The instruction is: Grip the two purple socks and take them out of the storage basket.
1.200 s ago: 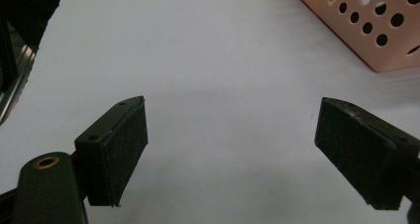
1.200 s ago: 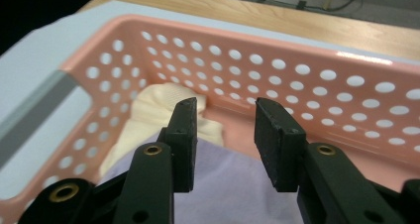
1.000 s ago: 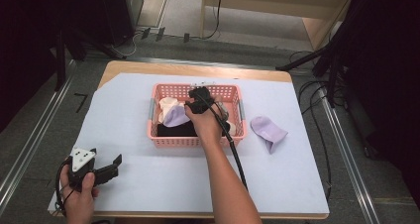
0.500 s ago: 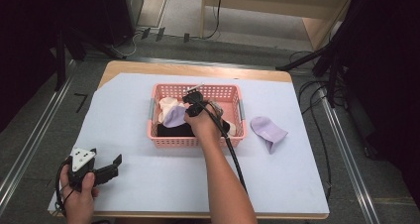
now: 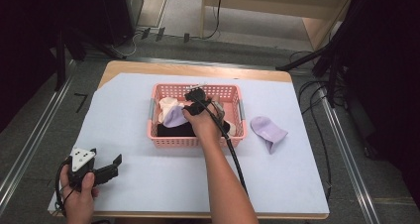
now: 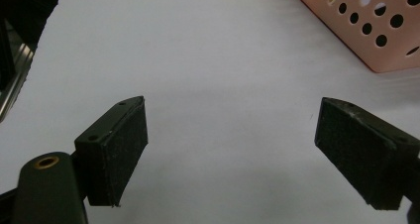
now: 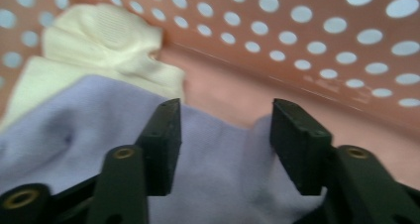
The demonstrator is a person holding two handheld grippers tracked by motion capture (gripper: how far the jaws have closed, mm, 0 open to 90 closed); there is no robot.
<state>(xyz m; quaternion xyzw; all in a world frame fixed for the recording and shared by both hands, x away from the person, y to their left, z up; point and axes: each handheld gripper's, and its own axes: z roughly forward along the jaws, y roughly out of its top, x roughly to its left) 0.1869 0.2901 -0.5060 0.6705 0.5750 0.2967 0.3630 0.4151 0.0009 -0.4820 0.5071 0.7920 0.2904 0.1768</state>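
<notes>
A pink perforated basket [image 5: 198, 142] stands mid-table. In it lie a lilac sock [image 5: 173, 116], a cream sock [image 5: 166, 105] and a dark garment [image 5: 173, 131]. My right gripper [image 5: 191, 100] reaches down into the basket. Its jaws have just been opening and now stand apart [image 7: 223, 135] over the lilac sock [image 7: 64, 144], whose fabric bulges up between the pads without being pinched. The cream sock [image 7: 99, 40] lies behind, against the basket wall [image 7: 297, 45]. My left gripper [image 5: 115, 165] rests open at the table's front left, nothing between its jaws [image 6: 230, 149].
A second lilac sock [image 5: 267, 130] lies on the white table cover to the right of the basket. The right gripper's cable [image 5: 233, 149] trails along the forearm. A corner of the basket [image 6: 376, 30] shows beyond the left jaws. Floor cables run right of the table.
The right hand has edged slightly left inside the basket, over the lilac sock. The left hand and the sock on the table have not moved.
</notes>
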